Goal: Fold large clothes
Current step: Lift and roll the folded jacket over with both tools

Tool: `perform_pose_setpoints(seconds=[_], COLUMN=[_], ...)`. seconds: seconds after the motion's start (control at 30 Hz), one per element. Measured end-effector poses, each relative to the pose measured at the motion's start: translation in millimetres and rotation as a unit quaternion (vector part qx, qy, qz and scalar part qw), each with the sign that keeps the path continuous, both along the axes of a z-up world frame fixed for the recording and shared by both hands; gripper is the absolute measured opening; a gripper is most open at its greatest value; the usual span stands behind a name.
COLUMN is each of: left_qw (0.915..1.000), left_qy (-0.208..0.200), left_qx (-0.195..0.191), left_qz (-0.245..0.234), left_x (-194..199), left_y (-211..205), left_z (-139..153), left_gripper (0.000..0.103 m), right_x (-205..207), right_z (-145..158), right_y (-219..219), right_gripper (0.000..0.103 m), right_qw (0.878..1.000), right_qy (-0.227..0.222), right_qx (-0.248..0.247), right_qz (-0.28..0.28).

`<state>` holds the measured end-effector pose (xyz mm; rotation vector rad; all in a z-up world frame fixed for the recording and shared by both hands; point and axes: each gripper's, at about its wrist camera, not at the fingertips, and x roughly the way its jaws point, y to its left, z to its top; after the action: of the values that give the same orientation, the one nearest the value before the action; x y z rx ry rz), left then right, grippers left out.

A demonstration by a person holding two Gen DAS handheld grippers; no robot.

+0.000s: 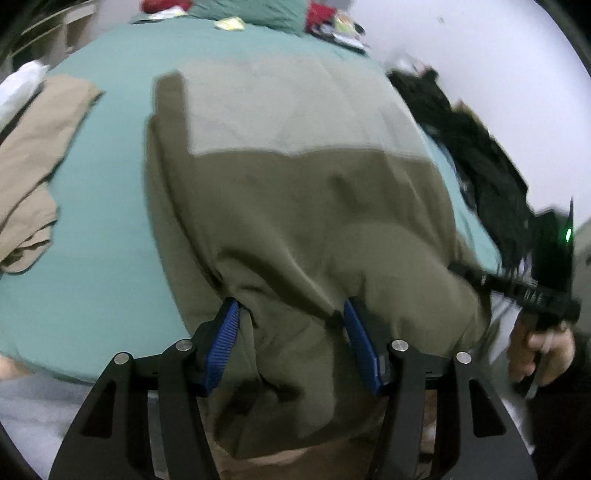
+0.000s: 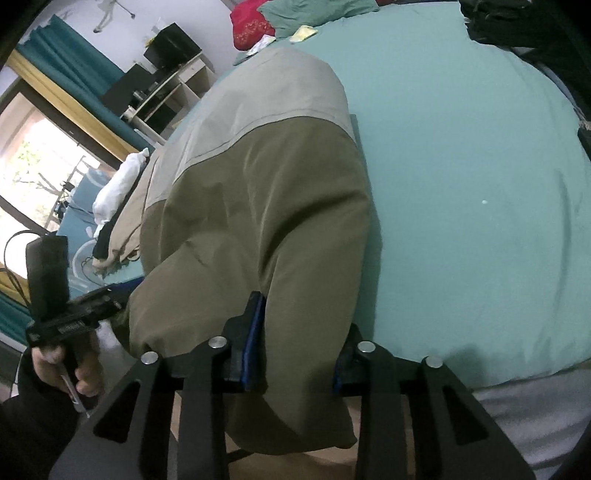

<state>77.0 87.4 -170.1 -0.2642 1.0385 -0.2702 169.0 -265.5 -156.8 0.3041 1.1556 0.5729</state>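
A large olive and light-grey garment (image 1: 288,192) lies spread on the teal bed, its near end hanging over the front edge. It also shows in the right wrist view (image 2: 258,192). My left gripper (image 1: 291,328) stands at the near hem, jaws wide apart, with olive cloth bunched between the blue pads (image 1: 227,332). My right gripper (image 2: 299,343) is at the garment's right near corner, jaws apart, cloth draped between and over them. The right gripper also shows in the left wrist view (image 1: 532,295), the left one in the right wrist view (image 2: 70,314).
A tan garment (image 1: 33,158) and a white item (image 1: 18,88) lie on the bed's left. A black clothes pile (image 1: 476,147) sits at the right edge. Pillows and red items (image 2: 255,22) are at the far end. Shelves (image 2: 166,92) and a window stand beyond.
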Motion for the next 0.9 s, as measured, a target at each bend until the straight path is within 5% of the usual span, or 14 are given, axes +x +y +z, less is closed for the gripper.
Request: perform_pose_setpoints(seconds=[0.2, 0.4, 0.8, 0.9], left_qw=[0.9933, 0.9831, 0.9718, 0.9636], left_qy=[-0.046, -0.002, 0.043, 0.039], left_qx=[-0.014, -0.052, -0.146, -0.2], left_qz=[0.105, 0.175, 0.18, 0.173], left_x=[11.5, 48.9, 79.5, 82.3], left_y=[51.9, 89.0, 78.1, 80.1], left_z=[18.7, -11.9, -62.1, -65.3], left_gripper=[0.072, 0.077, 0.091, 0.092], right_x=[9.4, 26.9, 112.6, 124.8], right_z=[12.3, 43.4, -3.7, -15.8], right_y=[-0.8, -5.5, 24.2, 34.1], right_gripper=[0.063, 0.087, 0.089, 0.092], right_qw=[0.999, 0.995, 0.999, 0.998], right_qy=[-0.019, -0.088, -0.042, -0.035], right_qx=[-0.032, -0.037, -0.013, -0.01], right_qz=[0.017, 0.018, 0.029, 0.045])
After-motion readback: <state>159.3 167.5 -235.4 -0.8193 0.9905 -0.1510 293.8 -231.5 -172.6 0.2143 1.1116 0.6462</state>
